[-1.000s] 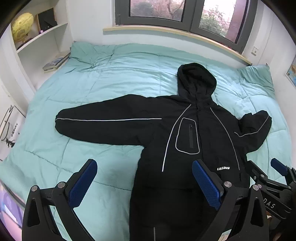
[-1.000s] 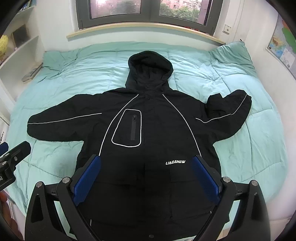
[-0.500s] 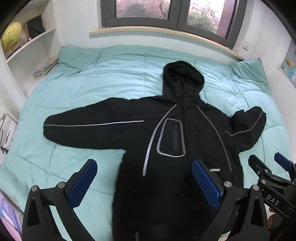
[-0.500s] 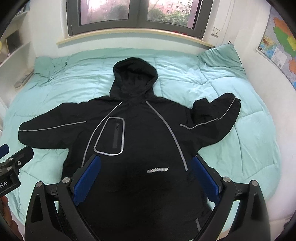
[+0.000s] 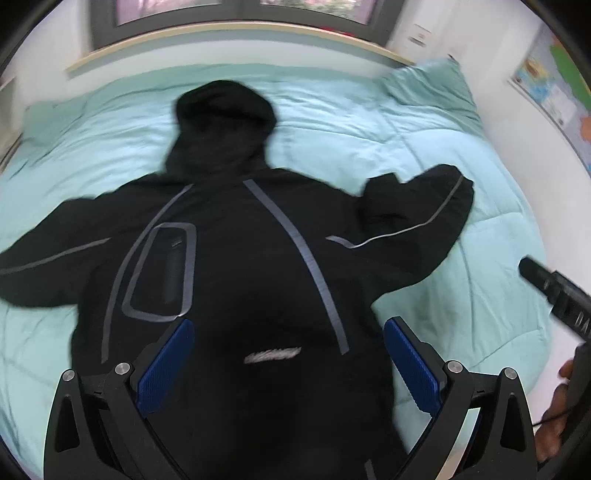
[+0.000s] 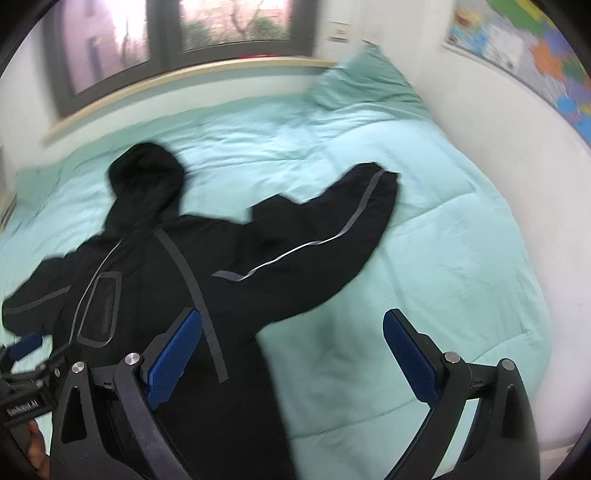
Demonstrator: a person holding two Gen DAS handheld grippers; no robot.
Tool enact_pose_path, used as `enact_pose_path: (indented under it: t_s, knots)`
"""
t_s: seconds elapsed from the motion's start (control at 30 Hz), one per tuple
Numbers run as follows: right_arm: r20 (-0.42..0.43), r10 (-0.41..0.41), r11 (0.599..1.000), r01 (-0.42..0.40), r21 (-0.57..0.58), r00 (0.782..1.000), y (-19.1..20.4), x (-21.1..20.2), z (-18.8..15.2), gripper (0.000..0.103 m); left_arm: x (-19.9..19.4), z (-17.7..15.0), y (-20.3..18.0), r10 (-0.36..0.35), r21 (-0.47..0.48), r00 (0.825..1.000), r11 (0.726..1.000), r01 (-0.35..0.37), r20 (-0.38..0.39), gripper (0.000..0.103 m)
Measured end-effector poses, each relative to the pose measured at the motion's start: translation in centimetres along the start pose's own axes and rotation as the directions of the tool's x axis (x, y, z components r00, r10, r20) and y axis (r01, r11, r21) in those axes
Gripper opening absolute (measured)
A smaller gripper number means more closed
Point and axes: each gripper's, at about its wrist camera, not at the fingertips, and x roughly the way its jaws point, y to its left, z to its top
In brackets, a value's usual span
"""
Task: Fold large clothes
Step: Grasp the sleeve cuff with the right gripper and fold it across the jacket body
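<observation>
A black hooded jacket [image 5: 236, 266] with grey reflective stripes lies spread face up on a mint green quilt [image 5: 461, 258]. Its hood [image 5: 225, 110] points at the window, and its right sleeve [image 6: 332, 229] is bent across the quilt. My left gripper [image 5: 288, 365] hovers open over the jacket's lower front, nothing between its blue pads. My right gripper [image 6: 291, 354] is open above the jacket's right edge and bare quilt [image 6: 443, 240], below the right sleeve. The other gripper [image 5: 554, 291] shows at the right edge of the left wrist view. Both views are motion-blurred.
A window with a wooden sill [image 5: 236, 33] runs behind the bed. A green pillow [image 6: 365, 81] sits in the far right corner by the white wall. A coloured map [image 6: 524, 55] hangs on that wall. A hand [image 5: 557, 413] shows at the lower right.
Both grippers have swung to the right across the bed. The jacket's long left sleeve has slid toward the left edge of view, and the right sleeve and wall now fill more of the views.
</observation>
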Motion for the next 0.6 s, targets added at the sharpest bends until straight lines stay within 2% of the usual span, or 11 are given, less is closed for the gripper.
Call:
enact_pose_path:
  t_s: [0.1, 0.23, 0.43, 0.6]
  knots:
    - [0.015, 0.014, 0.999, -0.015, 0.048, 1.000, -4.5, 2.7, 2.7, 0.094, 2.4, 2.3, -4.3, -0.008, 0.037, 1.000, 0.999, 0.007, 0.013, 0.102]
    - [0.028, 0.085, 0.990, -0.088, 0.107, 0.996, -8.1, 8.2, 7.0, 0.092, 6.1, 5.3, -7.5, 0.003, 0.094, 1.000, 0.996, -0.003, -0.003, 0.102]
    - [0.017, 0.097, 0.988, -0.098, 0.119, 0.995, -10.6, 17.2, 11.5, 0.090, 12.8, 8.6, -8.8, 0.013, 0.109, 0.999, 0.994, -0.008, -0.046, 0.102]
    - [-0.038, 0.089, 0.984, -0.082, 0.161, 0.995, -12.3, 24.9, 13.6, 0.089, 19.1, 10.6, -9.4, 0.020, 0.087, 0.996, 0.996, -0.012, -0.087, 0.102]
